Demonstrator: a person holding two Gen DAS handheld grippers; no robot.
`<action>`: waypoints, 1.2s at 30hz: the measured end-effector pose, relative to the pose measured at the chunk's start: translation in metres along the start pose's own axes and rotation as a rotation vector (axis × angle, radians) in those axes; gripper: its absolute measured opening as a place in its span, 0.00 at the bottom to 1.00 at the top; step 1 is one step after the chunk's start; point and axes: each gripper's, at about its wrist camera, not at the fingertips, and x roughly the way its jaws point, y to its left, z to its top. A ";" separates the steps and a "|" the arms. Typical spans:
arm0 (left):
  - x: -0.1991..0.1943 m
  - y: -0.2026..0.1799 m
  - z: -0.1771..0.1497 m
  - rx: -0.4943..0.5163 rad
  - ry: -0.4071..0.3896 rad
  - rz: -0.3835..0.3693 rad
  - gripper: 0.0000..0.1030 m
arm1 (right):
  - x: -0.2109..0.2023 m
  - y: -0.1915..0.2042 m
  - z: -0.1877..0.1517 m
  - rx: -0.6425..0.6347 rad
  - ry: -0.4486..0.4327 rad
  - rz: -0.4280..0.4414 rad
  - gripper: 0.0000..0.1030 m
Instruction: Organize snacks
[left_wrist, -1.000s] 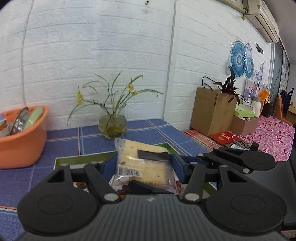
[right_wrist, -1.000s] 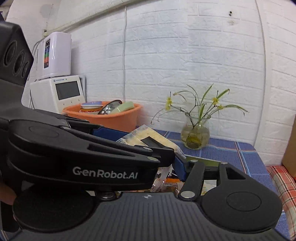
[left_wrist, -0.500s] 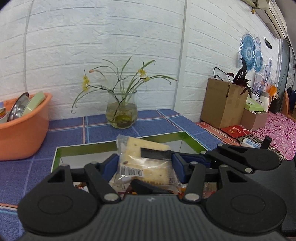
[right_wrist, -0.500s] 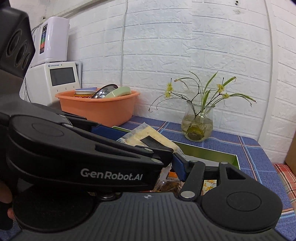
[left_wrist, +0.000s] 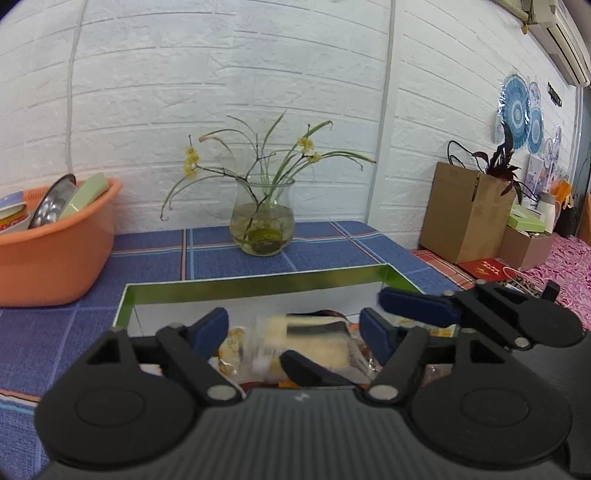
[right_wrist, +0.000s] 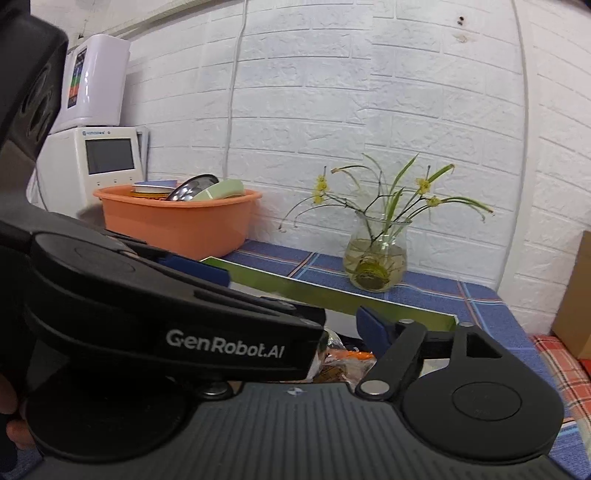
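We've let the cracker packet (left_wrist: 306, 343) fall into the green-rimmed box (left_wrist: 258, 284); left gripper (left_wrist: 295, 332) open, right gripper (right_wrist: 332, 325) unclear. Next, pick another snack.

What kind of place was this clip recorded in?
Probably a lived-in home room, not a lab: an orange plastic basin of dishes and a glass vase of yellow flowers stand on a blue checked tablecloth, against a white brick-pattern wall.
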 end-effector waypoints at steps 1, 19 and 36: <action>0.000 0.001 0.000 0.000 -0.005 0.012 0.76 | -0.001 0.000 0.000 -0.003 -0.008 -0.011 1.00; -0.006 0.018 0.003 -0.058 0.030 0.290 0.88 | -0.004 -0.008 -0.008 0.098 0.033 -0.027 1.00; -0.087 0.008 -0.016 -0.037 0.001 0.377 0.88 | -0.074 -0.012 0.002 0.279 0.018 -0.213 1.00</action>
